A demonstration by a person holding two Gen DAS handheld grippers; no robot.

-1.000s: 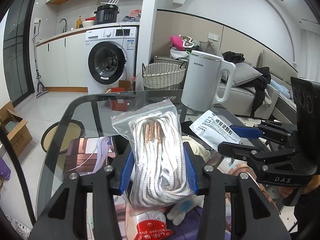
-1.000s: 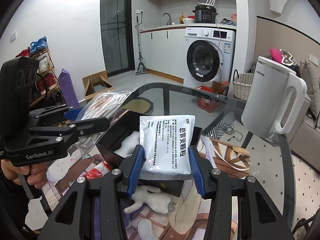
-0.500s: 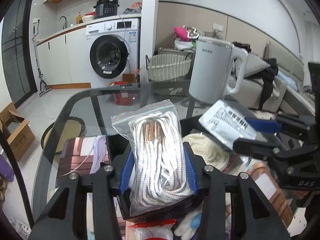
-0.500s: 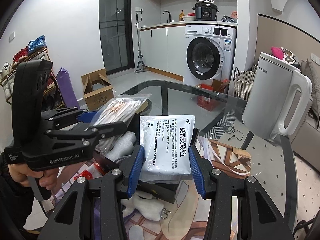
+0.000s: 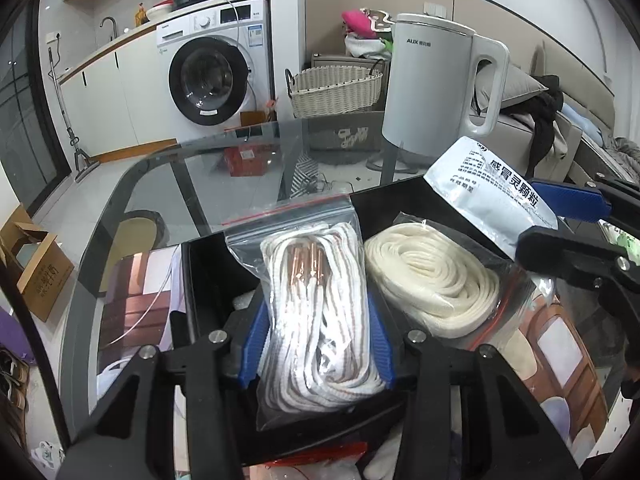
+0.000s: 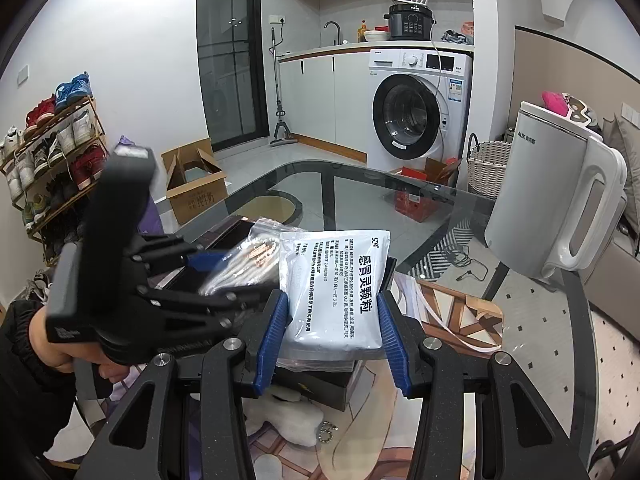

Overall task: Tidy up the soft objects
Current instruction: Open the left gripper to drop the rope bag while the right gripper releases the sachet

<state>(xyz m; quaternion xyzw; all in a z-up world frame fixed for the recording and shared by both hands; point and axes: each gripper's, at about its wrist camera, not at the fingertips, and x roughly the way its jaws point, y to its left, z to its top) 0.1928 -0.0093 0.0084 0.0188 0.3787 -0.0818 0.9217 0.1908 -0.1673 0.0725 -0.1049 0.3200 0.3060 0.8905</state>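
My left gripper [image 5: 318, 340] is shut on a clear zip bag of white striped cord [image 5: 320, 320], held over the left part of a black box [image 5: 192, 280]. Beside it in the box lies a bag of cream rope [image 5: 432, 276]. My right gripper [image 6: 330, 320] is shut on a white sachet with black print [image 6: 334, 288], held above the box's right side [image 6: 316, 380]; the same sachet [image 5: 492, 196] shows at the right of the left wrist view. The left gripper with its cord bag [image 6: 240, 264] appears at the left of the right wrist view, held by a hand [image 6: 48, 340].
The box stands on a glass table [image 5: 240, 168] over a printed mat [image 6: 460, 320]. A white kettle [image 5: 436, 84] stands at the table's far right. A white plush toy [image 6: 292, 416] and a red-labelled packet [image 5: 320, 452] lie near the box's front.
The left gripper has moved forward and down with the cord bag, so it now hangs over the box beside the cream rope. The right gripper has held still with the sachet.
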